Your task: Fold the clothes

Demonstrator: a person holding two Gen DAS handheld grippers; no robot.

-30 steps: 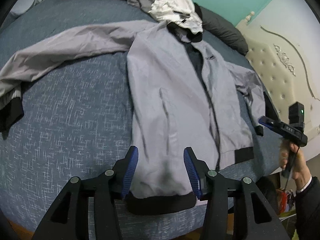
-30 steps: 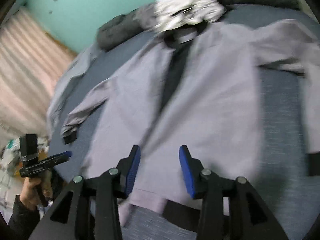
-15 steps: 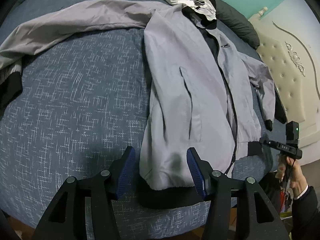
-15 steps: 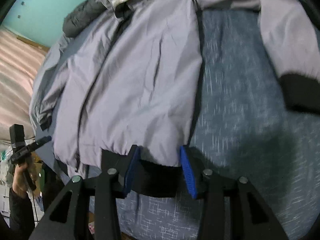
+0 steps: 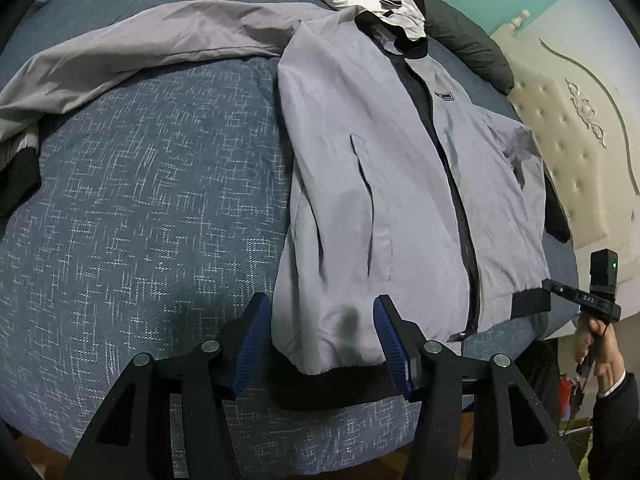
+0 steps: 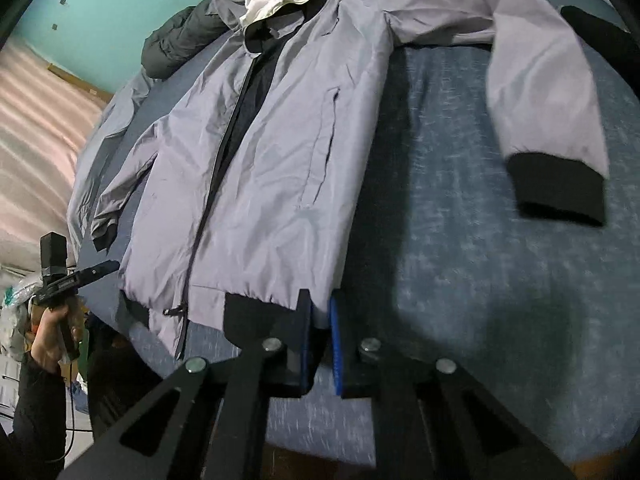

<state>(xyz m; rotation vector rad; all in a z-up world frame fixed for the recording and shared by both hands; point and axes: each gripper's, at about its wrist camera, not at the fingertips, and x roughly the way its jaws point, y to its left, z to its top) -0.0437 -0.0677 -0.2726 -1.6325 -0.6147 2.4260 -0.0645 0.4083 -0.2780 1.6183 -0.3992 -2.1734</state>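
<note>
So far nothing is folded — the jacket (image 5: 384,184) lies flat, sleeves spread, mid-frame on the bed (image 5: 152,200). My right fingers (image 6: 320,332) are closing on its hem corner; my left fingers (image 5: 316,344) straddle the hem, released.

a home bedroom: blue-covered bed (image 5: 140,208), tufted cream headboard (image 5: 568,152), teal wall (image 6: 120,4)
</note>
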